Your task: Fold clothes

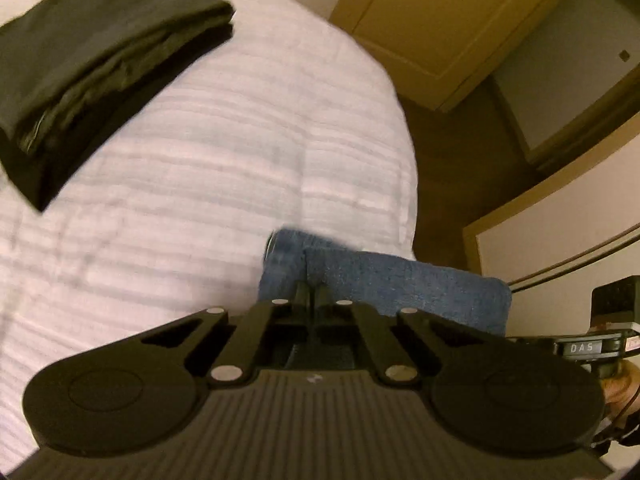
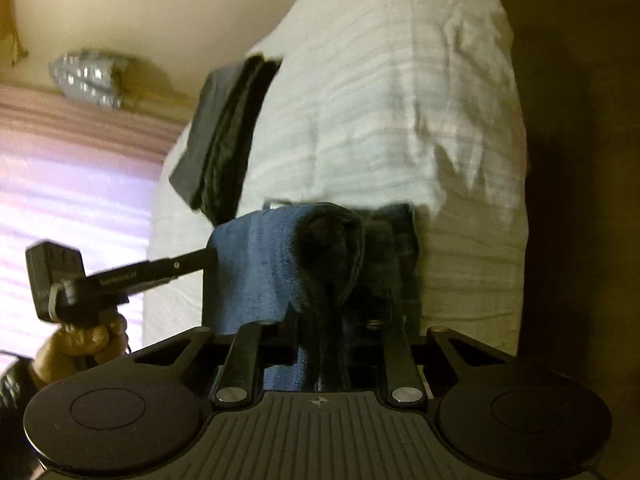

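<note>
A blue denim garment (image 1: 400, 284) hangs at the corner of the white quilted bed (image 1: 240, 140). In the left wrist view my left gripper (image 1: 312, 290) is shut on the garment's top edge, fingers pressed together. In the right wrist view the same blue garment (image 2: 256, 264) is bunched over my right gripper (image 2: 340, 314), whose jaws are shut on a thick fold that hides the fingertips. My left gripper (image 2: 208, 256) comes in from the left and bites the cloth's left edge. A folded dark garment (image 1: 92, 60) lies flat further back on the bed.
The bed's edge curves down to a dark brown floor (image 1: 452, 160). Tan cupboard doors (image 1: 440, 20) stand beyond it. A window with pink-lit blinds (image 2: 72, 184) is on the left, and a hand (image 2: 84, 340) holds the left gripper's handle.
</note>
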### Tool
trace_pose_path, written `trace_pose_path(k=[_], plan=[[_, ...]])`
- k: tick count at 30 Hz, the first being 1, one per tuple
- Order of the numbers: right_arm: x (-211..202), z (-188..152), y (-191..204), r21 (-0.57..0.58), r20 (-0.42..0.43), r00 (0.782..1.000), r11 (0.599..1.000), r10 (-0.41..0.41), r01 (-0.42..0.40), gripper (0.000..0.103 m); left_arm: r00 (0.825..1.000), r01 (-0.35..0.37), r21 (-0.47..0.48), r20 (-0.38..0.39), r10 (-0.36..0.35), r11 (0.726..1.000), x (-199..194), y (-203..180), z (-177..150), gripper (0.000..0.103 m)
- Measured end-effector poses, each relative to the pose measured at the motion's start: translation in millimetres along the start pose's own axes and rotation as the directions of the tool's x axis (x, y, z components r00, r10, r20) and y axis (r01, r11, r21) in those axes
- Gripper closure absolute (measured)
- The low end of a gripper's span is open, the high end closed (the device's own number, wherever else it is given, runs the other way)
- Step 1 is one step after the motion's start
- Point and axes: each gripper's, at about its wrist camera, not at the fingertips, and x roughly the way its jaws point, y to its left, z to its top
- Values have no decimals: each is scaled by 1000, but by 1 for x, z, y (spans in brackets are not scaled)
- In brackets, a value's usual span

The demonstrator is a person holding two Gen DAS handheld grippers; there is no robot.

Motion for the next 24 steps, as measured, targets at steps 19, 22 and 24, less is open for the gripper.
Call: trace_pose_path(k=[19, 22, 24], plan=[[-31, 10, 52, -278, 45, 998, 959, -42, 53, 49, 999, 32, -5, 28, -31, 999, -3, -8, -13, 91], [1, 10, 54, -335, -7, 997, 939, -83, 76, 50, 999, -34, 81, -24, 36, 996, 33, -18, -14, 93], [18, 16, 41, -314, -14, 989, 940, -146, 134, 50, 997, -64, 99, -34, 67, 993, 56, -15, -12, 94]])
